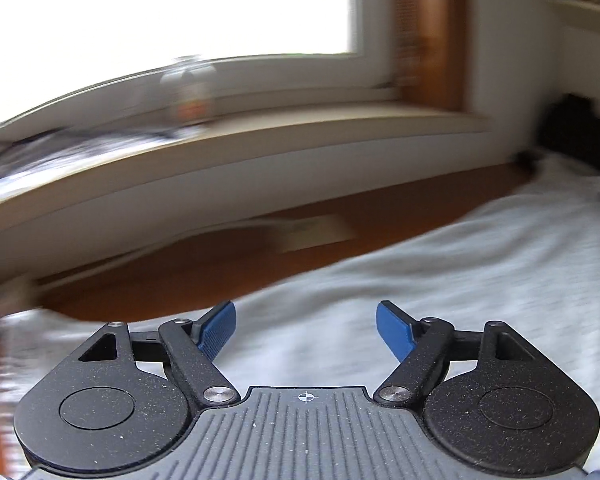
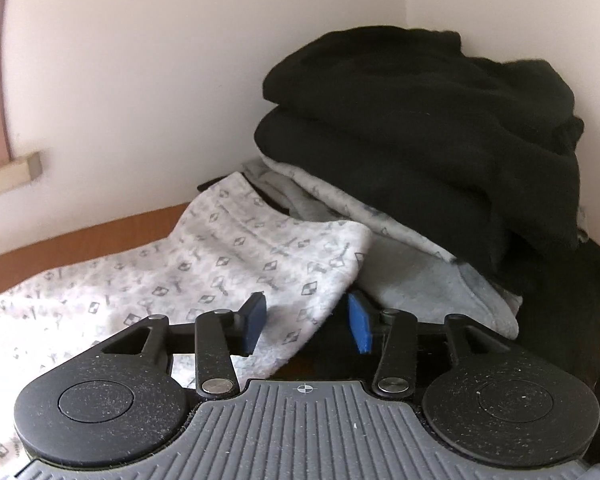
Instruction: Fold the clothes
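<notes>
Two grippers are in view: the left gripper [image 1: 306, 330] hovers with fingers spread wide, gripping nothing, above the pale garment [image 1: 440, 280] on the desk [image 1: 220, 272]. The right gripper [image 2: 308, 322] has fingers parted, straddling the patterned garment [image 2: 204, 268] hem without pressing it; black folded clothes [image 2: 420, 128] lie stacked at 1 o'clock.

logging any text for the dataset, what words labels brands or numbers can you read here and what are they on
None can be read.
Patterned grey garment: a repeating print of small diamonds and marks, no legible letters.
Bottle on the windowsill: a label may be there, too blurred to read.
Paper on the wooden table: blurred, nothing legible.
Gripper bodies: only a crosshair mark, no words.
</notes>
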### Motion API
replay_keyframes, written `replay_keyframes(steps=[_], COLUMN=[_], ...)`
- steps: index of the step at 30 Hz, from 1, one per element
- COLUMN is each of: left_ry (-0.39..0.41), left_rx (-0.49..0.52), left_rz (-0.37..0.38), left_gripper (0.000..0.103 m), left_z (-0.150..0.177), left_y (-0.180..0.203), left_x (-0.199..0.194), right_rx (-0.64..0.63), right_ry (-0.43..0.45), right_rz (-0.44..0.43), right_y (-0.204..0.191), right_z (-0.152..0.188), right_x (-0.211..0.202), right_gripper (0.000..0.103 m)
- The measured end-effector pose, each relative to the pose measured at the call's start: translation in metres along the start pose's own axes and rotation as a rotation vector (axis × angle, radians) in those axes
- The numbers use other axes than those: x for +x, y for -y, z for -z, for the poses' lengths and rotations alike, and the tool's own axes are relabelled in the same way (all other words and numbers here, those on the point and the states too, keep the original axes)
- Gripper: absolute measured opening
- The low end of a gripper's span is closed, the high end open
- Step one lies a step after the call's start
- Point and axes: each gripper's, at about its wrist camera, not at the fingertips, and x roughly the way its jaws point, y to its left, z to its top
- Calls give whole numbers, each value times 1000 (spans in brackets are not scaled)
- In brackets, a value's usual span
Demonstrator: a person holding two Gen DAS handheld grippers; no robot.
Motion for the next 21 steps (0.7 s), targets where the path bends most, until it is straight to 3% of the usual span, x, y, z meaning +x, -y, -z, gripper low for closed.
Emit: replay_keyframes(steps=[6,12,17,20,21], left_ry=[-105,-71,-41,-15,-8], left_rx=[-47,-113,-79,-63,-54], left_rz=[-182,-169,-186,-110,-80], left_gripper=[80,80,84,102,103], left_z=[21,34,25,10,4], left_y=[-72,-95,-70,-43,-33], left_x=[13,6,14,21,23], right_rx=[-6,-21,57,219,261], right_ry=[1,5,26,21,19], right_rz=[13,21,-42,-160,-179], right_y=[-3,-6,7,36,44], right_z=[1,2,3,1,1], right_x=[2,2,-6,-13,-15], right_gripper=[46,47,48,48,48])
